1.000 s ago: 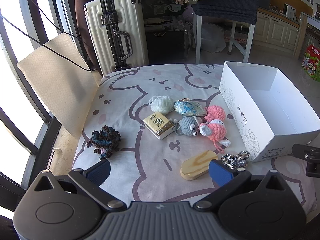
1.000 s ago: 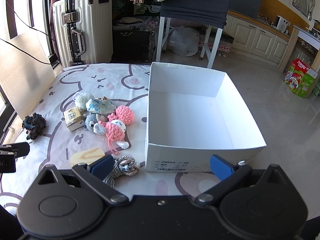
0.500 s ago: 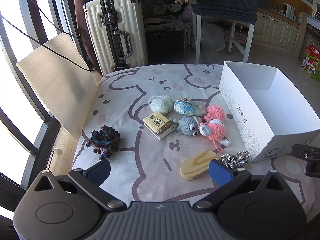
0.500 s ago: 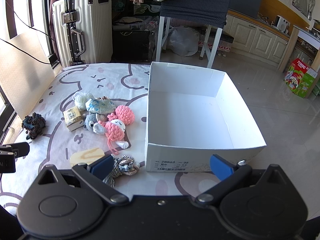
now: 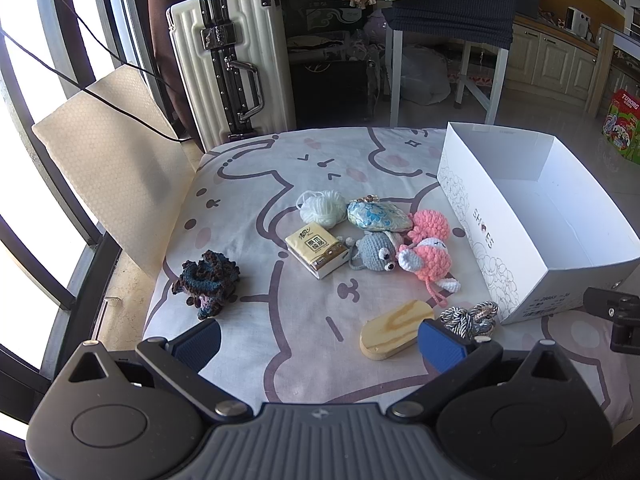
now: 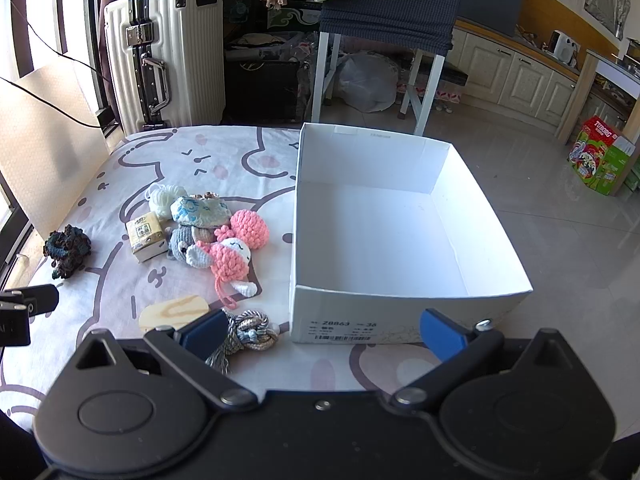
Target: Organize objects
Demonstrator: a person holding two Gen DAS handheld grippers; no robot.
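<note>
Task not begun: shoe box [image 6: 400, 232] empty, toys loose on sheet. Your left gripper [image 5: 318, 340] and right gripper [image 6: 322, 330] both spread, empty. Next: close on knotted rope [image 6: 250, 334], nearest.

No visible change vs earlier pics: grippers, toys & box all sit in same spots.

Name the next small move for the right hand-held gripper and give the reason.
Probably ease the right hand-held gripper down-left onto the rope knot: its jaws are open and empty, the knot lies nearest, beside the empty white box.
</note>
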